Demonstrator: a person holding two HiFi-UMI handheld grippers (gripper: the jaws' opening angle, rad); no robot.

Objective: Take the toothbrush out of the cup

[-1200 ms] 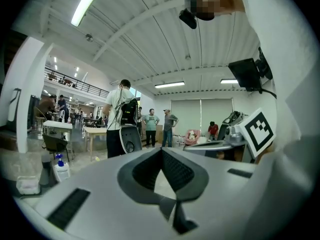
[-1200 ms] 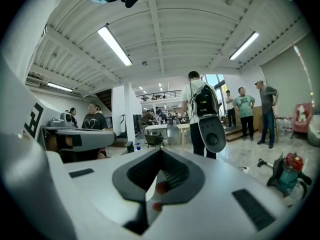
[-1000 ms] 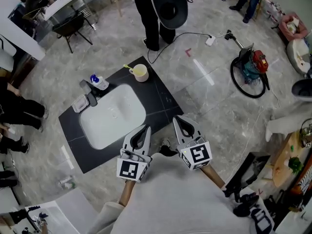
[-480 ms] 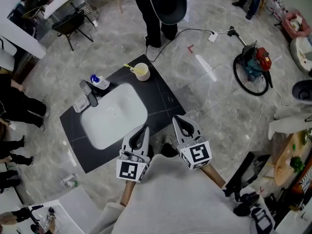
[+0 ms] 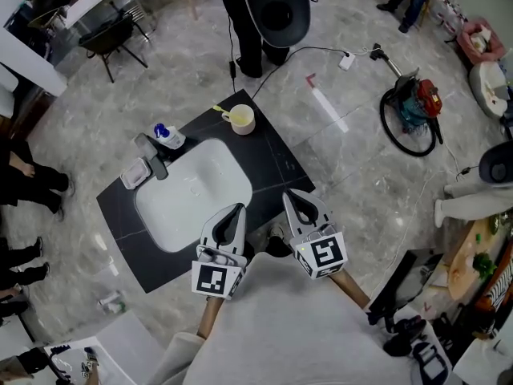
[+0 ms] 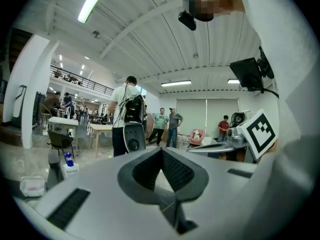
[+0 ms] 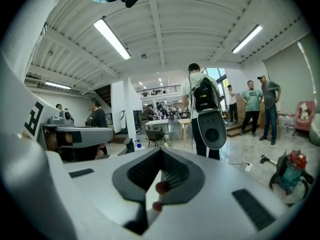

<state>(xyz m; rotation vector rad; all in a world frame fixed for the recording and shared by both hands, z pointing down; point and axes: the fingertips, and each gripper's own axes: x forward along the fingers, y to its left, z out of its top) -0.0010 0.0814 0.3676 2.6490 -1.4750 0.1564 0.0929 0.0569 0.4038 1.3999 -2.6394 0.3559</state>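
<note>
A cream cup (image 5: pixel 242 119) stands at the far corner of the black counter (image 5: pixel 276 163), with a yellow-green toothbrush (image 5: pixel 220 111) leaning out of it to the left. My left gripper (image 5: pixel 237 208) and right gripper (image 5: pixel 290 196) hover side by side over the counter's near edge, well short of the cup. Both point toward the white sink (image 5: pixel 192 191). In the left gripper view the left gripper (image 6: pixel 161 149) has its jaws meeting at the tips, with nothing held. The right gripper (image 7: pixel 161 150) is shut and empty too. I cannot make out the cup in either gripper view.
A faucet (image 5: pixel 156 160), a blue-capped bottle (image 5: pixel 167 136) and a soap dish (image 5: pixel 134 172) line the sink's left side. A person with a backpack (image 5: pixel 272 10) stands just beyond the counter. A cable and a vacuum cleaner (image 5: pixel 413 107) lie on the floor to the right.
In the head view the counter, sink and cup have shifted slightly to the right. Both grippers stay shut and keep their places in the frame.
</note>
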